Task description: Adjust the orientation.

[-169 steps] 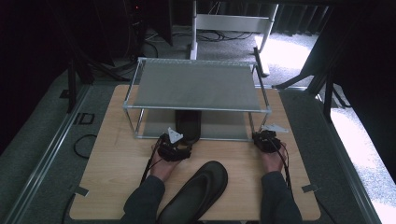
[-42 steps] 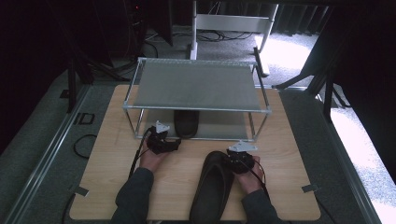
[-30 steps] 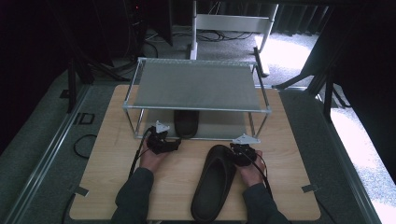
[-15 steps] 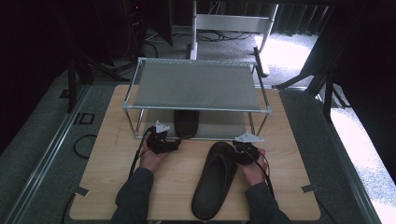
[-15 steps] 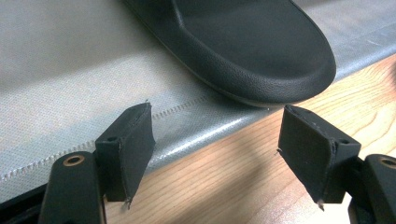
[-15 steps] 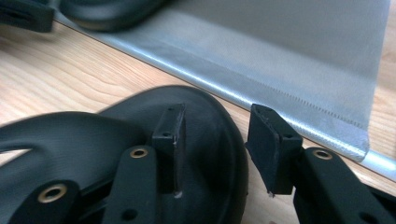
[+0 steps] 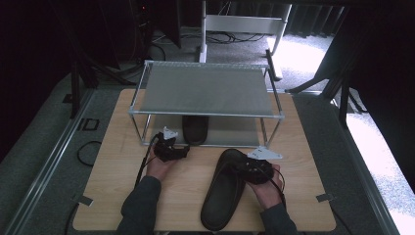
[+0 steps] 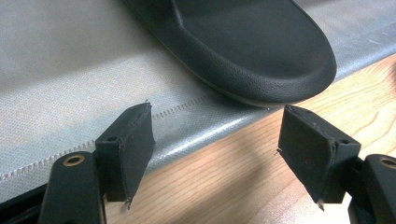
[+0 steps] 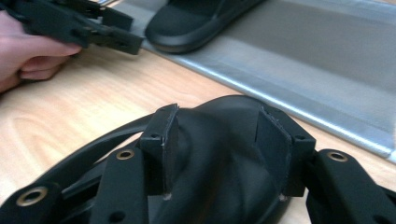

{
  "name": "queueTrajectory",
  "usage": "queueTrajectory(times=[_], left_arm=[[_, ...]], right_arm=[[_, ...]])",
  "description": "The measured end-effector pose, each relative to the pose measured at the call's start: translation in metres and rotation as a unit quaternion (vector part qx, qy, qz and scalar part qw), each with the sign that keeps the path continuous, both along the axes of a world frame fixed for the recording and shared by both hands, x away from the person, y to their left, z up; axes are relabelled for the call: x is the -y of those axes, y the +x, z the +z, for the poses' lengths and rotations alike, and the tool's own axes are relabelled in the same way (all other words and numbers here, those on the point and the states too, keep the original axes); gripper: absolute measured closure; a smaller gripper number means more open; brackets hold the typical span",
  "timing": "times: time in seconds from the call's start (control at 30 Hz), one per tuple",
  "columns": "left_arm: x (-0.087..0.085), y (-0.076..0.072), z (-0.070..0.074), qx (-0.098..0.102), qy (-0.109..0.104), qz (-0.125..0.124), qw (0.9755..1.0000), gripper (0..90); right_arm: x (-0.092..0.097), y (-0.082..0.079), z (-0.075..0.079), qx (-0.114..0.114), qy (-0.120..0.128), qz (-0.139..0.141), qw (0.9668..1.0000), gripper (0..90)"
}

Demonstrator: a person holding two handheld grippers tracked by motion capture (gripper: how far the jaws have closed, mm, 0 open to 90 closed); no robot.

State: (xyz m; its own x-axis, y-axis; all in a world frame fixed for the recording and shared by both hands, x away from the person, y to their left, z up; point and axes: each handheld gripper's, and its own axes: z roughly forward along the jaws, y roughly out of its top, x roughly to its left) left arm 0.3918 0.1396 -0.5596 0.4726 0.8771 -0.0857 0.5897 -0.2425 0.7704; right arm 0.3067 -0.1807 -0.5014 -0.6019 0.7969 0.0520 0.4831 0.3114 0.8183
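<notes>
Right claw point(image 7: 244, 169) was opening, half-wide over slide point(image 7: 222, 191), no grip: slide released on counter point(image 7: 112, 186). Left claw point(image 8: 215, 140) wide, empty. Second slide point(image 7: 195, 128) already on rack point(image 7: 205, 90).

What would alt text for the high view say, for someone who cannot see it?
A person at a wooden table holds a claw in each hand. The right claw sits over a black slipper, its jaws just opening, while the left claw rests near a second slipper on the lower level of a grey metal rack.
</notes>
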Motion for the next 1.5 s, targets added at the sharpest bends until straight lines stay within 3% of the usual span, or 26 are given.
queueTrajectory(times=[0.23,0.5,0.73,0.97,1.27,1.5], left_arm=[[0.0,0.0,0.0,0.0,0.0,0.0,1.0,27.4],[0.0,0.0,0.0,0.0,0.0,0.0,1.0,27.4],[0.0,0.0,0.0,0.0,0.0,0.0,1.0,27.4],[0.0,0.0,0.0,0.0,-0.001,0.0,1.0,27.4],[0.0,0.0,0.0,0.0,-0.001,0.0,1.0,27.3],[0.0,0.0,0.0,0.0,-0.001,0.0,1.0,27.3]], right_arm=[[-0.007,-0.014,-0.007,-0.013,-0.007,0.011,0.9998,48.3],[-0.006,-0.009,-0.027,-0.042,-0.009,0.002,0.9991,48.6],[-0.008,-0.008,-0.03,-0.055,-0.012,0.001,0.9984,53.4],[-0.013,-0.01,-0.028,-0.038,-0.029,0.002,0.9989,65.6],[-0.011,-0.008,-0.017,-0.017,-0.025,0.001,0.9996,67.8],[-0.013,0.009,-0.005,0.001,-0.034,0.001,0.9994,67.5]])
